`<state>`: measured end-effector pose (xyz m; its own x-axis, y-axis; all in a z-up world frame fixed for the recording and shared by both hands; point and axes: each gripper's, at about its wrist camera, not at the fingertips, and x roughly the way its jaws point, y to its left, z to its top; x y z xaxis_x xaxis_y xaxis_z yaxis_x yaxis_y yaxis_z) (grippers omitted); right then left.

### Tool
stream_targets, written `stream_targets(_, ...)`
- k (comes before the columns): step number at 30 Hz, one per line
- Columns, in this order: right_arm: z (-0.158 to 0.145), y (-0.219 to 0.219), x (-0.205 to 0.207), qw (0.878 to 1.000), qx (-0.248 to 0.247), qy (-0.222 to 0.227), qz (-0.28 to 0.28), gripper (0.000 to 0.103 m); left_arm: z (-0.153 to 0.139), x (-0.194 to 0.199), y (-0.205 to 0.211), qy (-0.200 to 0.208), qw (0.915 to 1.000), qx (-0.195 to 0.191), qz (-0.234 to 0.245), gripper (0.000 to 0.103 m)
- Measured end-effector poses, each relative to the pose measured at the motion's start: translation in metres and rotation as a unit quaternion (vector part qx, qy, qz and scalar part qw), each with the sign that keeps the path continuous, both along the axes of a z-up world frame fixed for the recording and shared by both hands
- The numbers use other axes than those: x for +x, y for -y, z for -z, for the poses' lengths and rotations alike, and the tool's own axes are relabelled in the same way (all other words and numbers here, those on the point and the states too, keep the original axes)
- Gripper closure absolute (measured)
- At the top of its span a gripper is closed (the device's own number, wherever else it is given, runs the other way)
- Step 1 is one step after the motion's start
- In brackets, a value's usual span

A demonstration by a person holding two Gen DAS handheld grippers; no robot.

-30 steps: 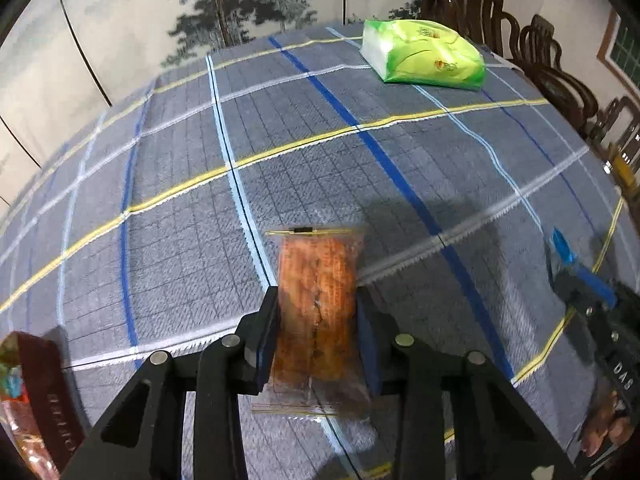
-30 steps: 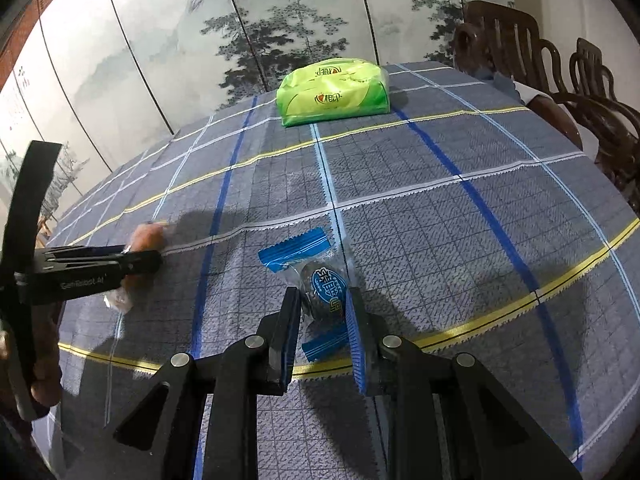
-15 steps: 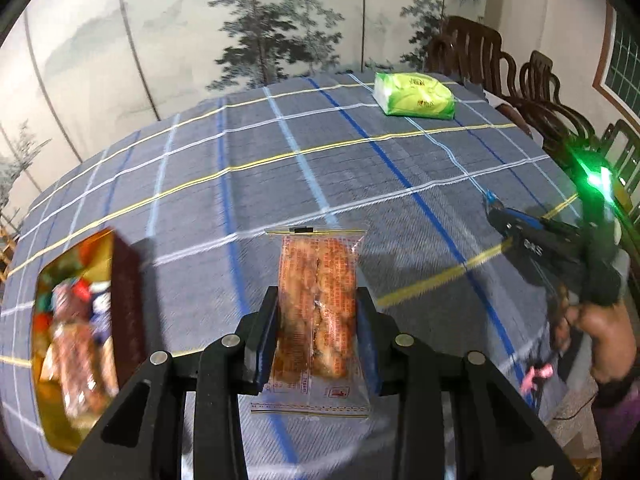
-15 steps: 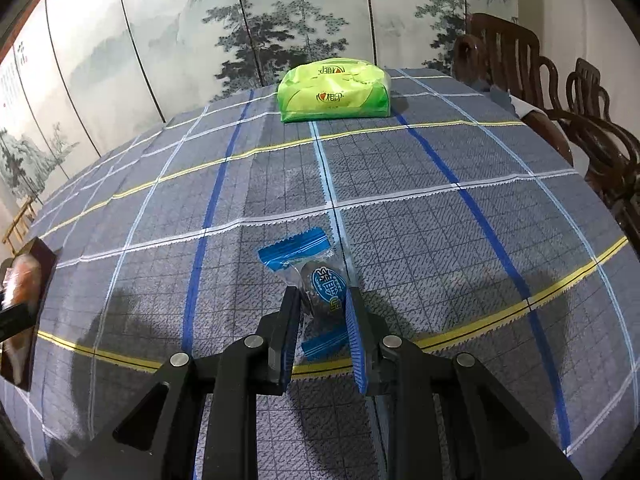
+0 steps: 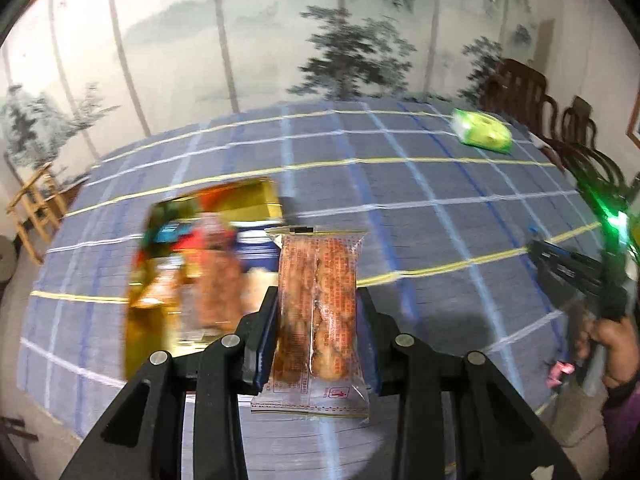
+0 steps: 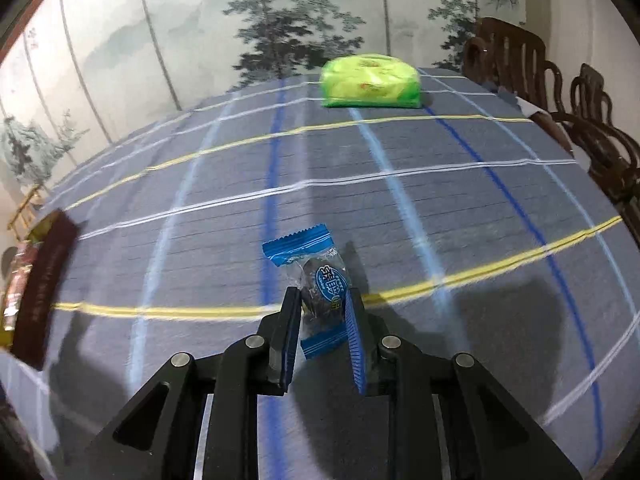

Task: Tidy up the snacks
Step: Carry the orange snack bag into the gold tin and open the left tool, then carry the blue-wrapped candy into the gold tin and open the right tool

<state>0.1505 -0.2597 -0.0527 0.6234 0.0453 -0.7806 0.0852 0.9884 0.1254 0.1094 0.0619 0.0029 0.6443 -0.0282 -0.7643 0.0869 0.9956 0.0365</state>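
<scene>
My left gripper [image 5: 318, 304] is shut on a clear packet of orange-brown biscuits [image 5: 316, 304] and holds it above the table, just right of the gold snack box [image 5: 192, 264], which holds several wrapped snacks. My right gripper [image 6: 323, 300] is shut on a blue-wrapped dark candy [image 6: 320, 284], lifted off the blue checked tablecloth [image 6: 440, 200]. The snack box shows at the left edge of the right wrist view [image 6: 40, 280], seen from its dark brown side. The right gripper also shows at the right of the left wrist view [image 5: 568, 264].
A green tissue pack [image 6: 372, 80] lies at the far side of the table, and shows in the left wrist view [image 5: 482, 132]. Dark wooden chairs [image 6: 560, 92] stand along the right. A painted folding screen [image 5: 320, 40] stands behind the table.
My left gripper swung left with the biscuit packet, bringing the snack box close in front. My right gripper lifted the blue candy off the cloth and turned left.
</scene>
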Motion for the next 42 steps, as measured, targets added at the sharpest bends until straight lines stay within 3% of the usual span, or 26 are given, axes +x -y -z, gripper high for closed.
stream_targets(4, -0.019, -0.03, -0.02, 0.999, 0.016, 0.019, -0.028, 0.08, 0.0, 0.001, -0.049, 0.009, 0.9993, 0.009, -0.036, 0.07)
stream_targets(11, -0.051, -0.075, -0.043, 0.996, 0.027, 0.047, -0.076, 0.08, 0.02, 0.012, -0.098, 0.008, 0.9977, 0.044, -0.05, 0.07)
stream_targets(20, -0.087, -0.118, -0.056, 0.989, 0.028, 0.072, -0.125, 0.08, 0.044, 0.017, -0.114, -0.003, 0.9979, 0.04, -0.052, 0.07)
stream_targets(29, -0.102, -0.152, -0.063, 0.983, 0.027, 0.082, -0.159, 0.08, 0.057, 0.024, -0.12, -0.006, 0.9981, 0.026, -0.056, 0.069)
stream_targets(33, -0.103, -0.164, -0.064, 0.982, 0.024, 0.081, -0.171, 0.08, 0.057, 0.026, -0.119, -0.003, 0.9978, 0.03, -0.058, 0.056)
stream_targets(35, -0.104, -0.171, -0.064, 0.981, 0.025, 0.08, -0.177, 0.08, 0.053, 0.022, -0.119, 0.005, 0.9977, 0.03, -0.061, 0.04)
stream_targets(40, -0.109, -0.194, -0.061, 0.976, 0.025, 0.081, -0.202, 0.08, 0.034, 0.006, -0.121, 0.039, 0.9951, 0.041, -0.081, 0.019)
stream_targets(42, -0.112, -0.207, -0.06, 0.972, 0.03, 0.081, -0.219, 0.08, 0.027, -0.002, -0.123, 0.047, 0.9945, 0.036, -0.086, 0.015)
